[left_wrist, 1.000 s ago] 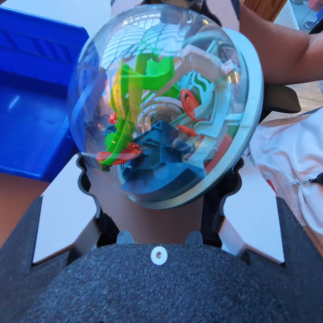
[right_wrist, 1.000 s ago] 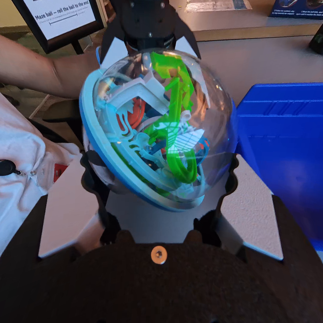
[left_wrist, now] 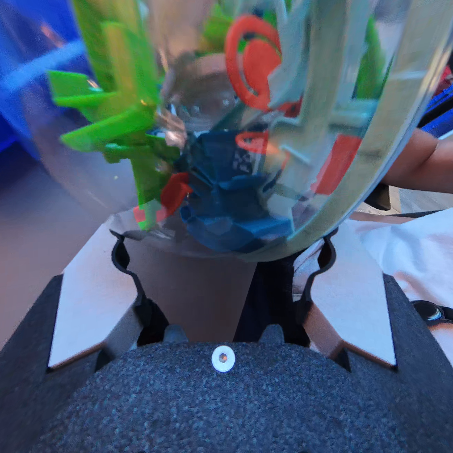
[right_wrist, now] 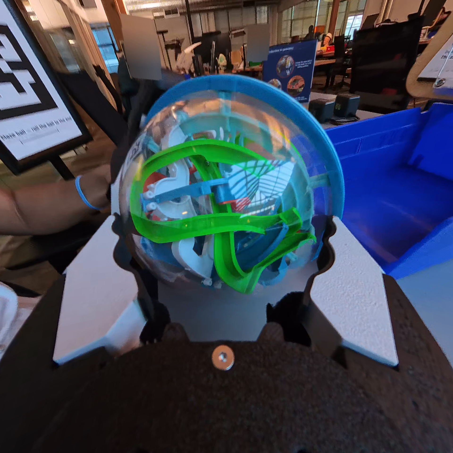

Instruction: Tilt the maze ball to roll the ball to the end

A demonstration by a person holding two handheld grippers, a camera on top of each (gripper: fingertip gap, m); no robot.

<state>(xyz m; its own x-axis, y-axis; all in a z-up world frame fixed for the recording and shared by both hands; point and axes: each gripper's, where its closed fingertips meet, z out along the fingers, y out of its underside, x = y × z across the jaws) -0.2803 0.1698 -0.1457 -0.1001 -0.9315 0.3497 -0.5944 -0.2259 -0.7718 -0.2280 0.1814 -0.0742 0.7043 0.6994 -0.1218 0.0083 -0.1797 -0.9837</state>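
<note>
- The worktop [right_wrist: 421,289] is pale grey and shows below and between the gripper fingers in the right wrist view.
- A blue bin [right_wrist: 392,186] stands on it to the right of the sphere; in the left wrist view it is a blur at the left [left_wrist: 22,73].
- A framed sign [right_wrist: 31,98] on a black stand rises at the left, behind a forearm [right_wrist: 36,206] wearing a blue wristband.
- The maze ball [right_wrist: 220,191], a clear sphere with a blue rim ring and green, white, blue and red tracks inside, is held up off the worktop between both grippers.
- The right gripper [right_wrist: 221,247] is spread wide, with its fingers against the sphere's two sides.
- The left gripper [left_wrist: 223,245] is also wide, the maze ball [left_wrist: 220,122] sitting at its fingertips and filling the top of the view, blurred.
- The small ball inside cannot be made out.
</note>
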